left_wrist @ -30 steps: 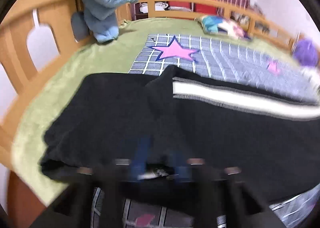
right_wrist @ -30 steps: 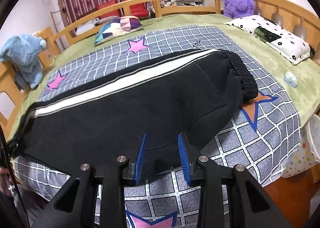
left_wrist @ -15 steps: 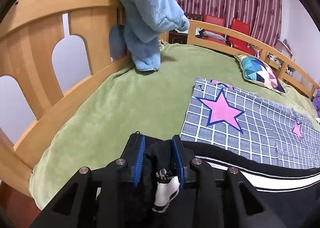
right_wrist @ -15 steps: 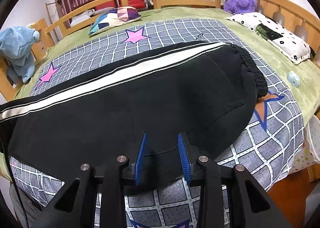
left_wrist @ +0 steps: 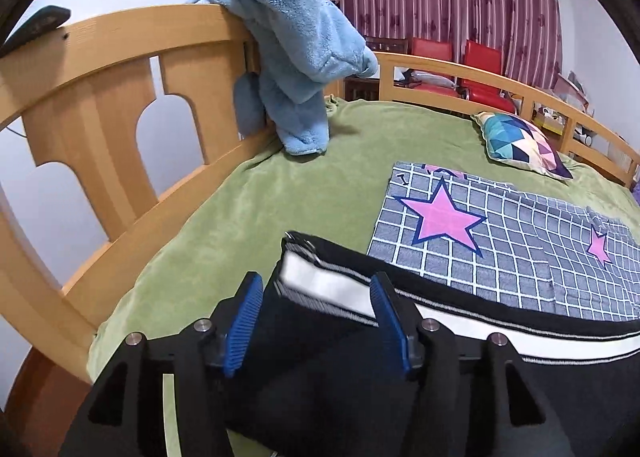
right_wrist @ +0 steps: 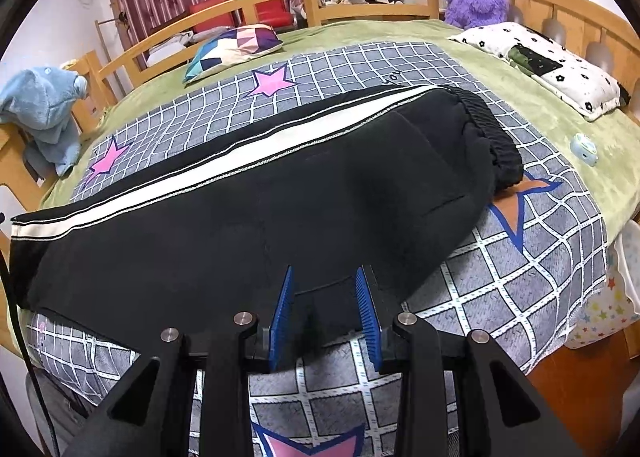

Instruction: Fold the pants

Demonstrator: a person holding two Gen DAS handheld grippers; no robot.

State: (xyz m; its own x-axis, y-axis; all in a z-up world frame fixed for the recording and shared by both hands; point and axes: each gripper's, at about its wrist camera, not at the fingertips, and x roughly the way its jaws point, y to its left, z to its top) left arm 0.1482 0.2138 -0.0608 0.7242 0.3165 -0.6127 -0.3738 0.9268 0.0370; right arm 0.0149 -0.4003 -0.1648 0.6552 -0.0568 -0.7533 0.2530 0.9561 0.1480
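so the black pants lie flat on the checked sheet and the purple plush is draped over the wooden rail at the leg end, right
Not quite: the thing draped over the wooden rail is a blue plush, as the left wrist view shows. The black pants do lie on the checked sheet.

Matt black knit pants [right_wrist: 248, 233]; fleecy green blanket [left_wrist: 256, 213]; varnished wood rail [left_wrist: 100, 69].

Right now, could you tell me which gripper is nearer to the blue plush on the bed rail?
Left. The left gripper sits at the pants' cuff end below the blue plush; the right gripper is mid-pants, farther off.
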